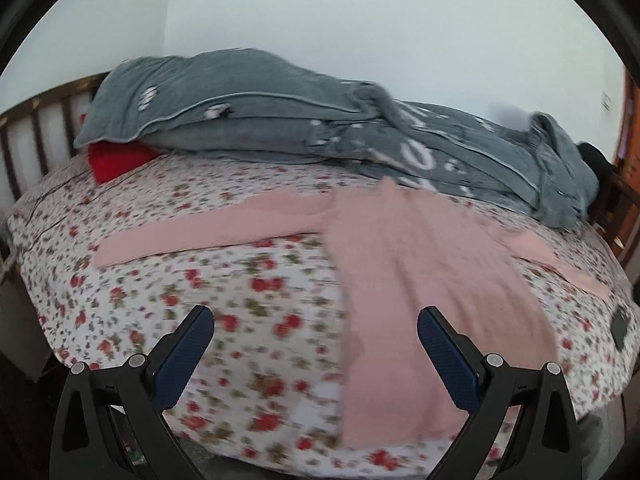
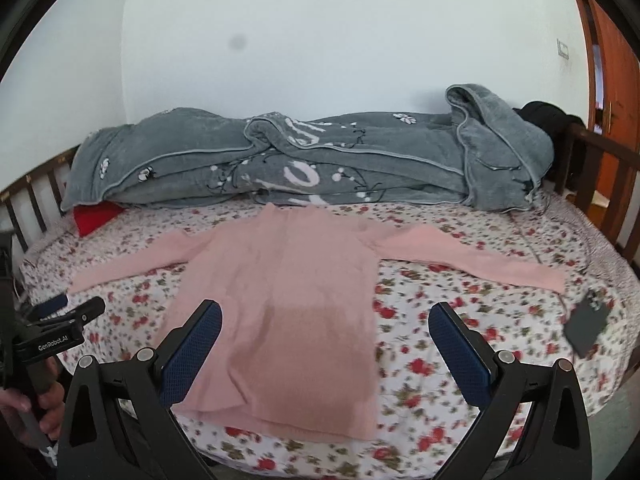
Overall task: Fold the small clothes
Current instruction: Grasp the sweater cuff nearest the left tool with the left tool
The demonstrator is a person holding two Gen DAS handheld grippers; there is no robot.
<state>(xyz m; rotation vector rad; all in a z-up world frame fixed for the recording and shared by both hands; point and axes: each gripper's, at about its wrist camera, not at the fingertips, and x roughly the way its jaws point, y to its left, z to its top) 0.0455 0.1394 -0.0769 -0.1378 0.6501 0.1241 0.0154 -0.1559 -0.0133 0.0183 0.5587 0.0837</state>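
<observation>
A pink long-sleeved sweater [image 2: 288, 312] lies spread flat on the floral bed sheet [image 2: 440, 360], both sleeves stretched out sideways. My right gripper [image 2: 324, 340] is open above the sweater's lower body, nothing between its blue pads. In the left wrist view the same sweater [image 1: 420, 300] lies to the right, its left sleeve [image 1: 208, 232] reaching across the sheet. My left gripper [image 1: 314, 348] is open over the sheet near the sweater's left hem edge, holding nothing. The left gripper [image 2: 68, 320] also shows at the far left of the right wrist view, held by a hand.
A rumpled grey blanket [image 2: 304, 164] runs along the back of the bed against the white wall. A red pillow [image 2: 96, 216] peeks out at its left end. A dark phone [image 2: 588, 324] lies on the sheet at the right. Wooden bed rails [image 2: 588, 176] border both ends.
</observation>
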